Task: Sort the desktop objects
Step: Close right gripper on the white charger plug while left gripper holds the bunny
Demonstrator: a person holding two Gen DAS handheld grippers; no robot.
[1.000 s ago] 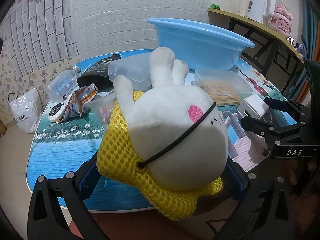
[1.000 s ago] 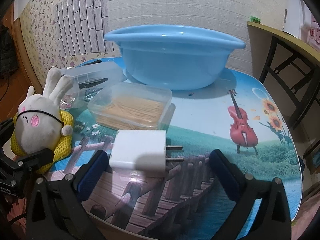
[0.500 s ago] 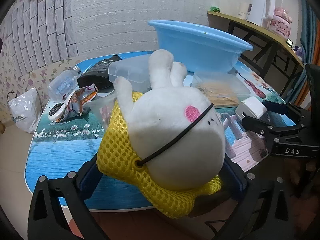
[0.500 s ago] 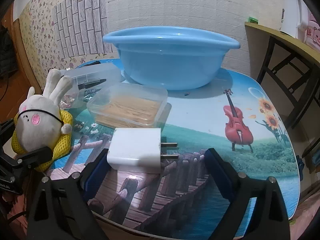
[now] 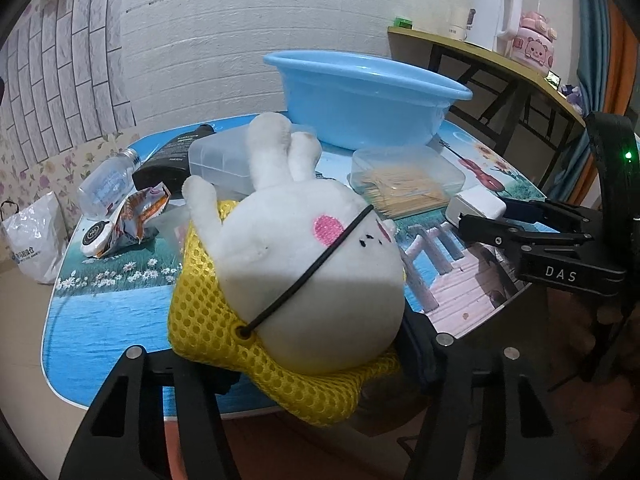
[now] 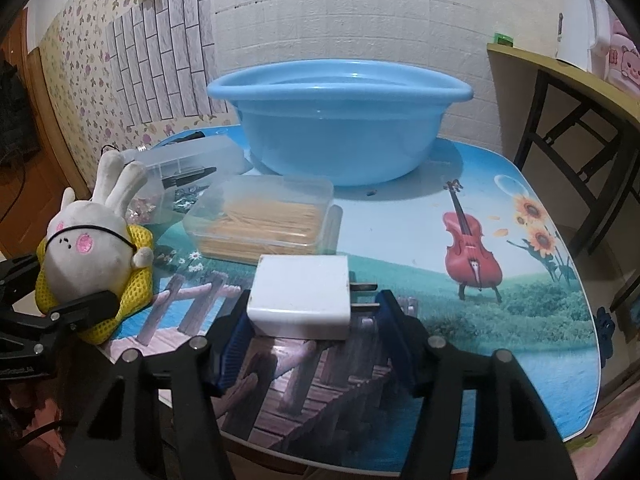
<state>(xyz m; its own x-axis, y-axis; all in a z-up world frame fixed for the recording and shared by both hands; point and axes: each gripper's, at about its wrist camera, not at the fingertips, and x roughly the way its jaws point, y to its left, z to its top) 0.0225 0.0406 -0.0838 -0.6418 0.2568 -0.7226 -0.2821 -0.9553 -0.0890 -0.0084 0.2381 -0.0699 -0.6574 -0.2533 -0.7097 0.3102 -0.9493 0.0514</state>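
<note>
- far left, off the table, i see a white plastic bag [image 5: 32, 240] on the tan floor, with floral wallpaper and a grey brick-pattern panel behind it.
- the table [image 5: 104, 320] is low, with rounded corners and a printed top: blue water and daisies at the left, a wooden boardwalk in the middle, a red violin and sunflowers at the right.
- at its far left lie a clear bottle [image 5: 106, 184] on its side, a black tube [image 5: 168, 160], a crumpled snack wrapper [image 5: 136, 216] and a small round white thing i can't identify.
- my left gripper [image 5: 312, 360] is at the near edge, its jaws closing around the plush rabbit [image 5: 308, 264] in its yellow mesh pouch; the mesh hides the pads, so i can't tell whether they press yet.
- behind the rabbit sits a frosted plastic box [image 5: 218, 162]; right of that, a clear box of thin sticks [image 6: 260, 220].
- the blue basin [image 6: 340, 128] stands at the far middle, against the white brick wall.
- my right gripper [image 6: 312, 336] is closing on the white charger [image 6: 300, 300], which rests on the boardwalk print; the left blue pad touches its side, the right pad is just beside the prongs.
- far right, a wooden side table [image 5: 480, 52] holds a white kettle [image 5: 490, 14] and a pink jar [image 5: 534, 46], with a blue curtain beyond.
</note>
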